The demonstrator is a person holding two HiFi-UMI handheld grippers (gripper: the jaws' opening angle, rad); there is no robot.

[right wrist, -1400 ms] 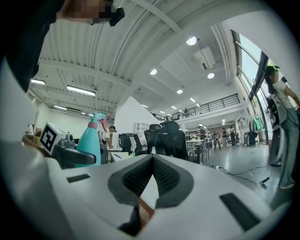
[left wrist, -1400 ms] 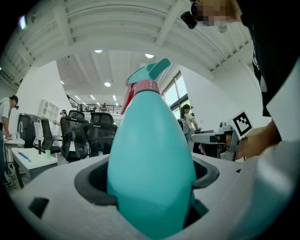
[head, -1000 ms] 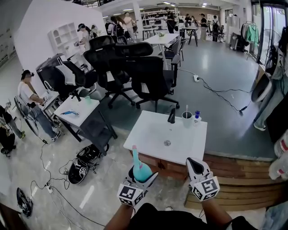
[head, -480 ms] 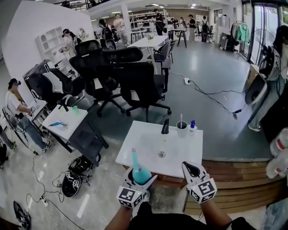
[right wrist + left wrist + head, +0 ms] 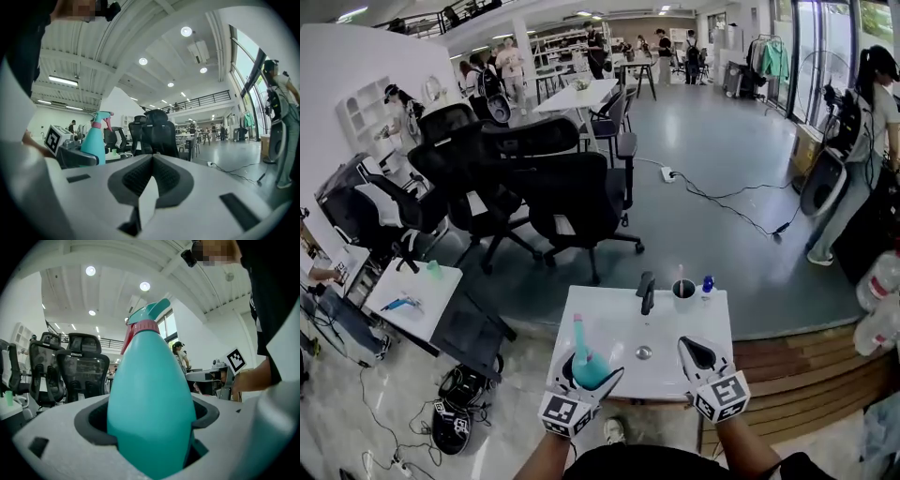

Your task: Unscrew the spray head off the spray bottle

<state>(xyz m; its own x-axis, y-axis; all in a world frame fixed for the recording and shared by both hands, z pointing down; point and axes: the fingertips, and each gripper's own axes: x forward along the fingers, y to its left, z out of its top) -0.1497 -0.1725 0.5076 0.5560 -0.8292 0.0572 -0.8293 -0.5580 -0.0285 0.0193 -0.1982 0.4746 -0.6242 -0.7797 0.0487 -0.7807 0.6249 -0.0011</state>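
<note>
Both claws have advanced to the white table's [image 5: 609, 319] near edge. The left claw [image 5: 584, 378] stays clamped on the upright teal spray bottle [image 5: 150, 404], its spray head [image 5: 154, 310] on. The right claw [image 5: 698, 350] alongside is closed, empty.

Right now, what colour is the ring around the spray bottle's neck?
The ring is pink, on a teal bottle; clearest in the left gripper view.

Glossy grey floor [image 5: 722, 141], black office chairs [image 5: 567, 202] at 11 o'clock, white table [image 5: 605, 323] at 6, smaller white table [image 5: 417, 305] at 9, tall windows [image 5: 804, 52] at 1, wooden step [image 5: 787, 366] at 4, ceiling lights [image 5: 186, 31]
</note>
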